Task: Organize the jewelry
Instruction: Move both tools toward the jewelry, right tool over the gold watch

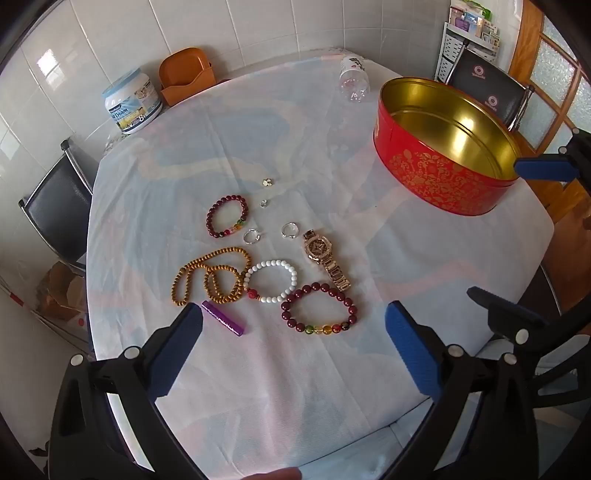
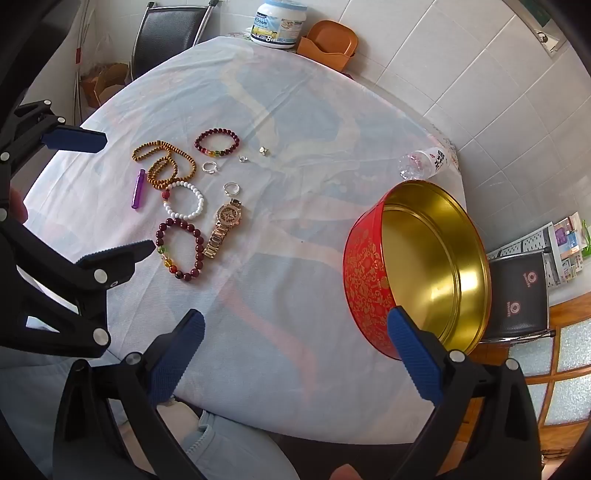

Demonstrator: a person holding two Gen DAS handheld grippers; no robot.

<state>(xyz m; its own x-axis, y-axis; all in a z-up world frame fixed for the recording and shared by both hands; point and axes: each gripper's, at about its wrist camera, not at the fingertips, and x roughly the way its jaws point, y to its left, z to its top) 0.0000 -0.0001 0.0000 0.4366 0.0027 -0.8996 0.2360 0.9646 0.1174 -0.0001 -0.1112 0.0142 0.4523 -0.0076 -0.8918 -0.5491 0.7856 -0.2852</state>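
Jewelry lies loose on the white-clothed table (image 1: 277,376): a large dark red bead bracelet (image 1: 318,313), a white bead bracelet (image 1: 272,281), a brown bead necklace (image 1: 210,277), a small red bracelet (image 1: 226,215), a gold watch (image 1: 323,257), two silver rings (image 1: 250,236) (image 1: 288,230), small earrings (image 1: 266,181) and a purple tube (image 1: 223,318). An empty red tin (image 1: 443,162) with gold inside stands at the right. My left gripper (image 1: 293,350) is open above the near table edge, before the bracelets. My right gripper (image 2: 295,354) is open, near the tin (image 2: 417,266).
A white tub (image 1: 131,101), an orange holder (image 1: 186,75) and a lying plastic bottle (image 1: 354,79) stand at the table's far side. Black chairs (image 1: 55,206) (image 1: 487,92) flank the table. A shelf (image 1: 469,33) stands in the far right corner.
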